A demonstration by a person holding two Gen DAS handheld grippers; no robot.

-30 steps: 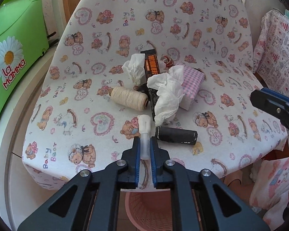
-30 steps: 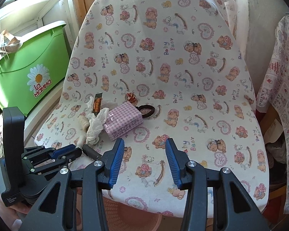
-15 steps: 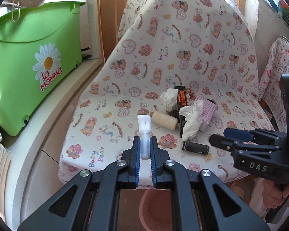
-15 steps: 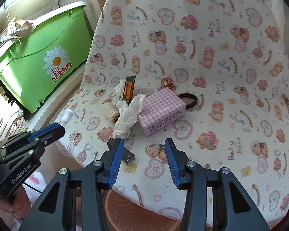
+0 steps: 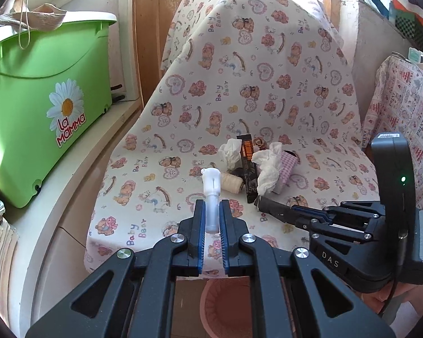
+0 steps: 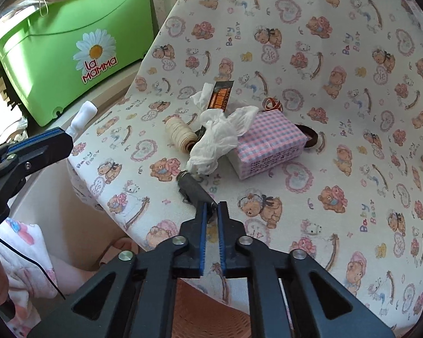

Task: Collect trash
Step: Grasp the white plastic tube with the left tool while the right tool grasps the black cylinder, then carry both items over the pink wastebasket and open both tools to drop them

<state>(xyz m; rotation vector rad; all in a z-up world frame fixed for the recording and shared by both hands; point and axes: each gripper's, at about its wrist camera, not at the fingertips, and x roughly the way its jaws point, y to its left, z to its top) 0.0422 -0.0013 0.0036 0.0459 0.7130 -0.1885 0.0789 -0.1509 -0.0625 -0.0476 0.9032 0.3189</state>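
The right gripper (image 6: 211, 211) is clamped on the near end of a dark, stiff, light-looking tube (image 6: 193, 190) lying just ahead, while the left gripper (image 5: 211, 217) pinches a white plastic nozzle (image 5: 211, 188).

Landmark: pink-checked wrapped box (image 6: 269, 143) on teddy-print cloth-covered chair (image 6: 352, 112). Crumpled white tissue (image 6: 220, 138) leans on its left side. Cream thread spool (image 6: 180, 132) further left. Black-orange snack wrapper (image 6: 220, 97) behind tissue. Dark cylindrical tube (image 6: 193, 190) in front-left. Dark round lid (image 6: 310, 138) right. Green plastic tub (image 6: 70, 45) far left, off chair.
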